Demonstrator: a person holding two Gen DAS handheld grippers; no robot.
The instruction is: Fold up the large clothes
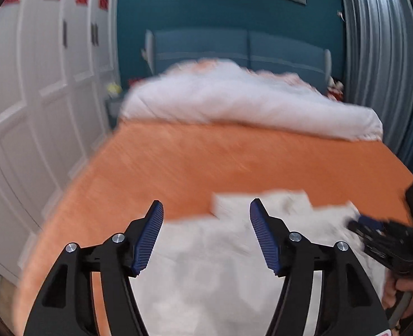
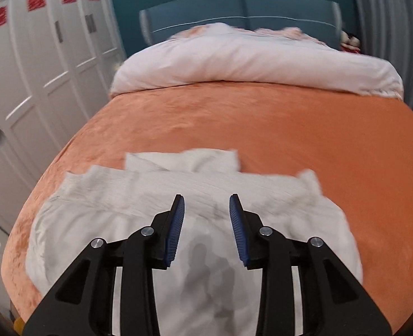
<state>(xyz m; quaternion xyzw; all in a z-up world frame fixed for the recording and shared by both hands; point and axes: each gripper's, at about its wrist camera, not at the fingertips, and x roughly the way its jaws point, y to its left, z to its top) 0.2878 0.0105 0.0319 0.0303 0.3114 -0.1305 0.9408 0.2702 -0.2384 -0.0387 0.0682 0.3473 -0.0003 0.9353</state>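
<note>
On the near part of the orange bedspread (image 2: pixel 290 128) lies the white garment (image 2: pixel 195 193), spread flat with a folded piece at its far edge. Above it the left gripper (image 1: pixel 206 210) has its fingers spread wide with nothing between them. The right gripper (image 2: pixel 206 204) hangs over the garment's middle, its fingers parted and gripping nothing. At the bed's head end, a white duvet (image 2: pixel 248 61) is bunched against the blue headboard (image 2: pixel 234 5).

left tongs (image 1: pixel 206 207) spread wide, right tongs (image 2: pixel 206 200) narrower, both empty
</note>
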